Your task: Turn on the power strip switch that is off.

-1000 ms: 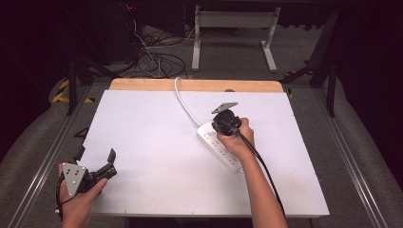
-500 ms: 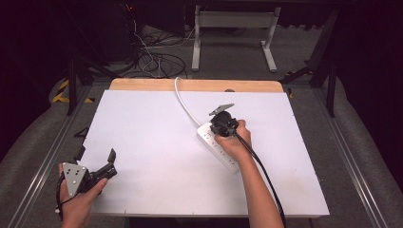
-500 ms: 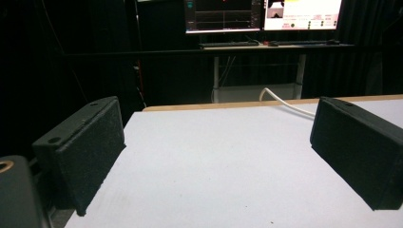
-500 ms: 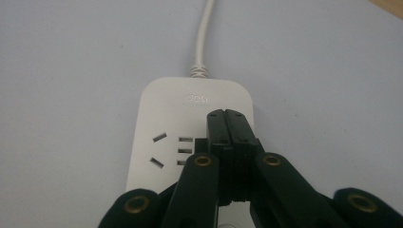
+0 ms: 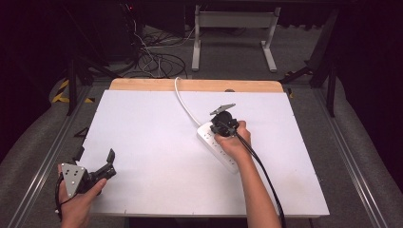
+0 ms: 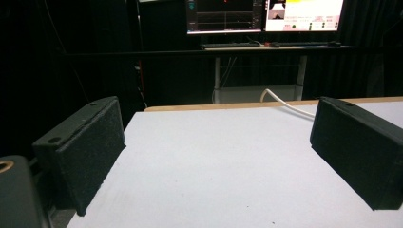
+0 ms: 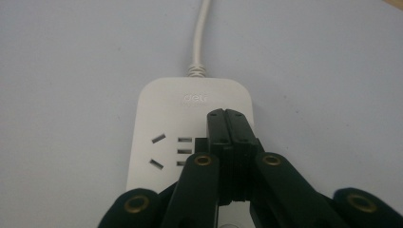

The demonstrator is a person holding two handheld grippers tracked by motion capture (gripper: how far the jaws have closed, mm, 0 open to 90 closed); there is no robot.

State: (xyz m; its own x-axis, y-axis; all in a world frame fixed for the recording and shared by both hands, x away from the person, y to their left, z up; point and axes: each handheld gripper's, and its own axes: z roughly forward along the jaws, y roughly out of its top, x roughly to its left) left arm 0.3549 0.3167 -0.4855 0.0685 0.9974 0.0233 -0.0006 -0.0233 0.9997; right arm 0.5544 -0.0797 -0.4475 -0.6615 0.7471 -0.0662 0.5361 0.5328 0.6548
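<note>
A white power strip (image 5: 227,160) lies at an angle on the white table top (image 5: 152,128), right of centre. Its white cable (image 5: 183,102) runs off over the far edge. My right gripper (image 5: 223,124) is over the strip's cable end, held by a hand. In the right gripper view the jaws are pressed together, shut (image 7: 228,116), with nothing seen between them. They point down at the power strip (image 7: 190,99) beside its sockets (image 7: 159,152). My left gripper (image 5: 110,164) rests at the table's front left corner. It is open (image 6: 218,137) and holds nothing.
A wooden strip (image 5: 142,84) borders the table's far edge. Beyond it are floor cables (image 5: 157,59) and a desk frame (image 5: 233,23). Monitors (image 6: 263,14) glow in the left gripper view. Metal rails (image 5: 47,156) run along both sides of the table.
The right hand has shifted very slightly over the power strip. The left gripper has stayed where it was.
</note>
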